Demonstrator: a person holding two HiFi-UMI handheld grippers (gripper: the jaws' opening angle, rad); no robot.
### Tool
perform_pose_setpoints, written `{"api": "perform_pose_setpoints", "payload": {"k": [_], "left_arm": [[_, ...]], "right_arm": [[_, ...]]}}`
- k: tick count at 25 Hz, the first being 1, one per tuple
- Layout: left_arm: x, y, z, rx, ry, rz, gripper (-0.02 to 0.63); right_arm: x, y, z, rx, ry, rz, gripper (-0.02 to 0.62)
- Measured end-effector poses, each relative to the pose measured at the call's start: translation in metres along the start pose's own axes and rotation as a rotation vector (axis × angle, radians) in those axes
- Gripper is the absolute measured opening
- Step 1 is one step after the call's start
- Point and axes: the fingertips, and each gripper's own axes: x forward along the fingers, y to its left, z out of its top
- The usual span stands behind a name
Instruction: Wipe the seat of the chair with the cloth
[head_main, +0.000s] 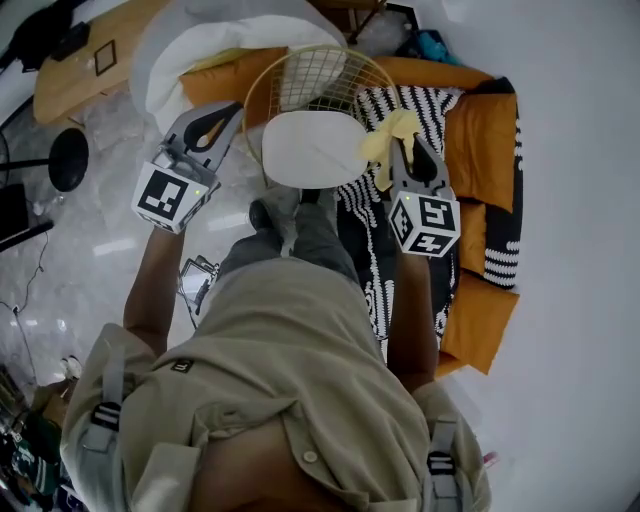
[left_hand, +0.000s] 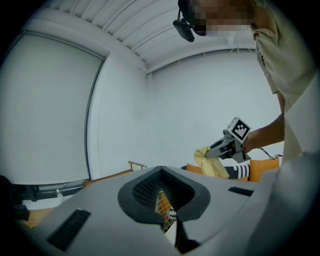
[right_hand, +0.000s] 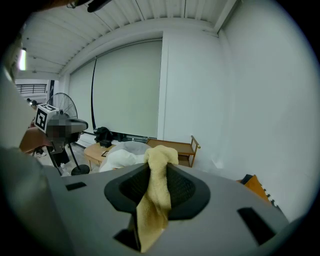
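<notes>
The chair has a white oval seat (head_main: 315, 148) and a gold wire back (head_main: 310, 75); it stands just ahead of my feet in the head view. My right gripper (head_main: 408, 145) hangs over the seat's right edge, shut on a yellow cloth (head_main: 388, 142) that bunches at its tips. In the right gripper view the cloth (right_hand: 155, 200) droops from between the closed jaws of the right gripper (right_hand: 159, 162). My left gripper (head_main: 228, 112) is held up left of the seat, jaws together with nothing in them. In the left gripper view the left gripper (left_hand: 161, 170) points at the wall, and the cloth (left_hand: 212, 166) shows at right.
Orange cushions (head_main: 485, 130) and a black-and-white patterned blanket (head_main: 385, 105) lie behind and right of the chair. A white beanbag (head_main: 200, 30), a wooden table (head_main: 80, 70) and a fan base (head_main: 68, 158) stand at the left. A low wooden bench (right_hand: 175, 147) lines the far wall.
</notes>
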Motion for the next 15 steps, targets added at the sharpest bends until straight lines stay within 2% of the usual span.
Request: {"api": "perform_pose_setpoints", "payload": {"k": [5, 11, 15], "left_arm": [[0.005, 0.022, -0.04, -0.052, 0.122, 0.037, 0.017], [0.016, 0.058, -0.082, -0.059, 0.163, 0.102, 0.017], [0.02, 0.072, -0.116, -0.103, 0.218, 0.136, 0.017]], "right_arm": [[0.065, 0.012, -0.027, 0.012, 0.063, 0.066, 0.106], [0.151, 0.025, -0.068, 0.005, 0.152, 0.144, 0.106], [0.203, 0.032, -0.108, -0.019, 0.223, 0.184, 0.109]]}}
